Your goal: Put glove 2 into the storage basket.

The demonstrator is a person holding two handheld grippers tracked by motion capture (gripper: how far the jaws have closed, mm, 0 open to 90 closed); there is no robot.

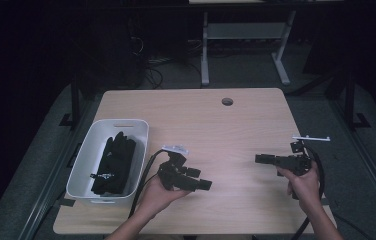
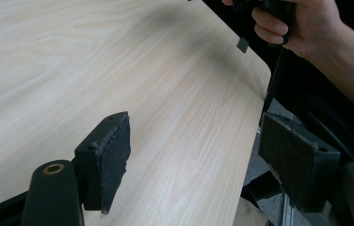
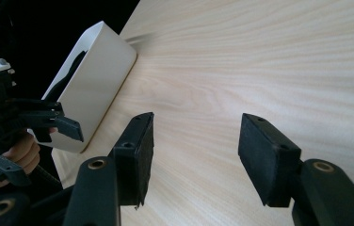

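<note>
The counter under my tongs is pale wood with rounded corners, bare across its broad middle, with a small round cable hole near the far edge. That gives wide open room between my two tongs and ahead of both.

Just to the outer side of my left tongs sits the white bin, a rounded rectangular tub close to the counter's left edge. In the right gripper view its smooth white wall rises beyond my left tongs. Inside it lies a heap of black gloves, limp and dark, filling most of the floor, with a small pale tag on them.

My left tongs stand wide apart with nothing between them; through the gap I see only wood grain and the counter's rounded right corner, where my right hand grips its tool. My right tongs are likewise spread wide and hold nothing, pointing across the bare wood toward the bin. The counter's right edge lies just behind my right hand.
</note>
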